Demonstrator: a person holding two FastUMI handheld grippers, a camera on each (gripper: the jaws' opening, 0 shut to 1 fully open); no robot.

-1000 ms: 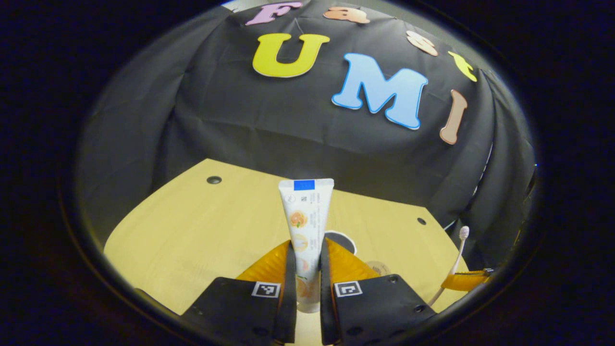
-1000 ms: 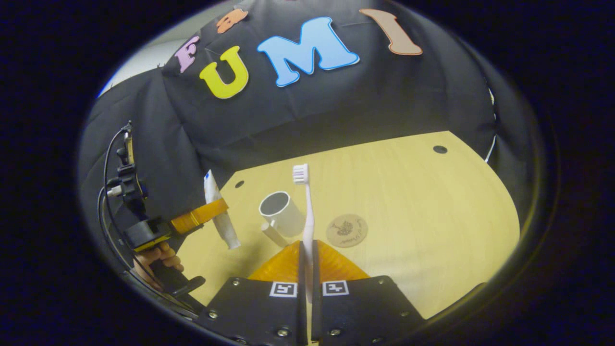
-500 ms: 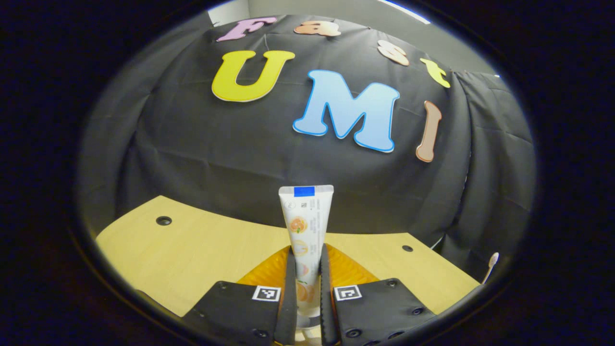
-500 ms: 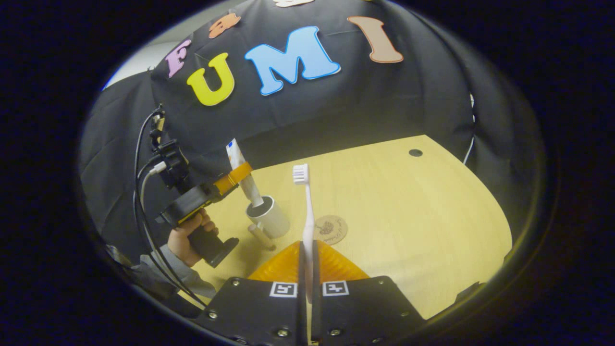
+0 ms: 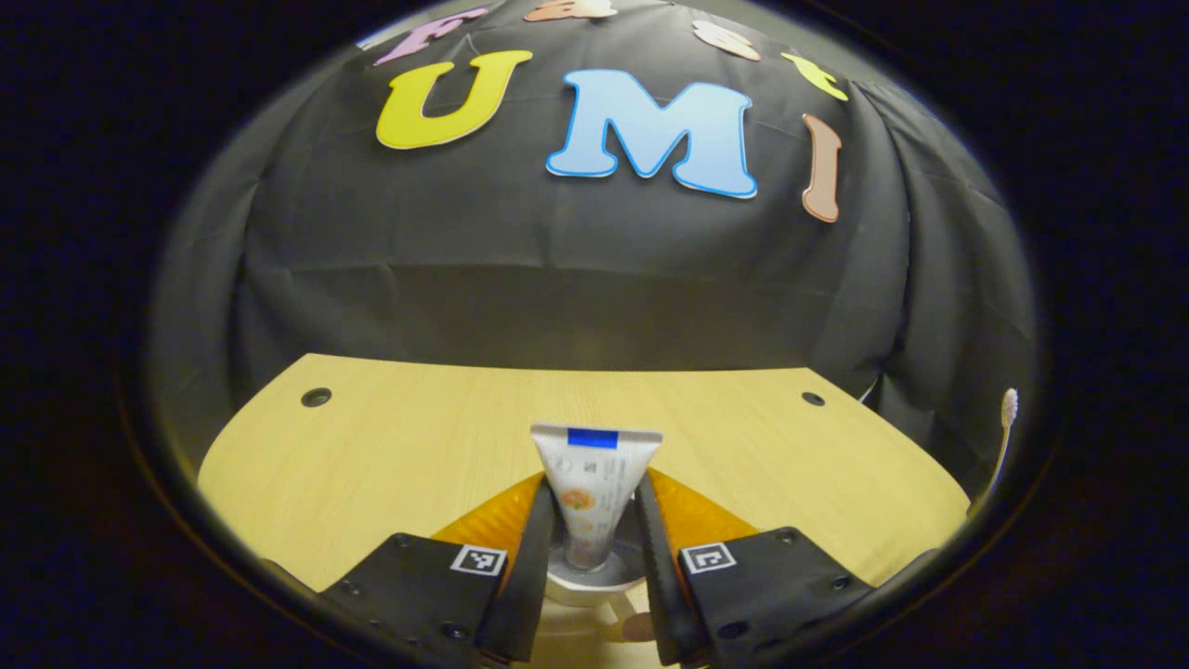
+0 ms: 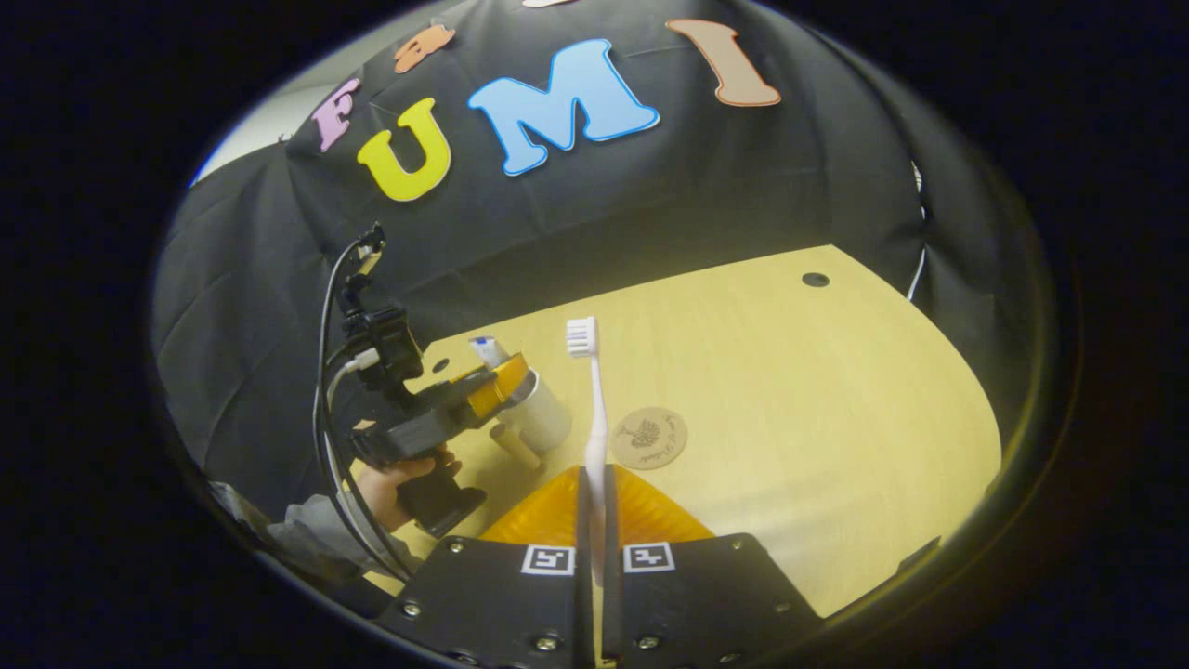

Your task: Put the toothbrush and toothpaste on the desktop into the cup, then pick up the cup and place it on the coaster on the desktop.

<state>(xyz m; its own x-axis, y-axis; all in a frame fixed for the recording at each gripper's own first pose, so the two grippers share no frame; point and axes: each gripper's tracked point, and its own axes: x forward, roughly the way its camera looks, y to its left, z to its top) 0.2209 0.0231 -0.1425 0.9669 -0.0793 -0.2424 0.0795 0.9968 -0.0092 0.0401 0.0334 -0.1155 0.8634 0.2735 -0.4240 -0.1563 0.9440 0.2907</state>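
A white toothpaste tube [image 5: 594, 483] stands cap-down inside the white cup [image 5: 594, 587] in the left gripper view. My left gripper [image 5: 594, 487] straddles it, open, with a gap on both sides of the tube. The right gripper view shows that cup [image 6: 546, 420] on the desk with the tube's end [image 6: 487, 350] poking out and the left gripper [image 6: 502, 383] over its rim. My right gripper [image 6: 592, 476] is shut on the white toothbrush [image 6: 595, 418], bristles up, in the air to the right of the cup. The toothbrush head [image 5: 1007, 409] shows at the far right.
A round wooden coaster [image 6: 648, 438] lies flat on the yellow wood desktop [image 6: 817, 400], just right of the cup. A hand [image 6: 390, 478] holds the left gripper's grip at the desk's left. The black cloth wall closes off the desk's far edge.
The left gripper has come down over the cup and opened; the toothpaste has dropped from its fingers into the cup. The right gripper holds the toothbrush about where it was.
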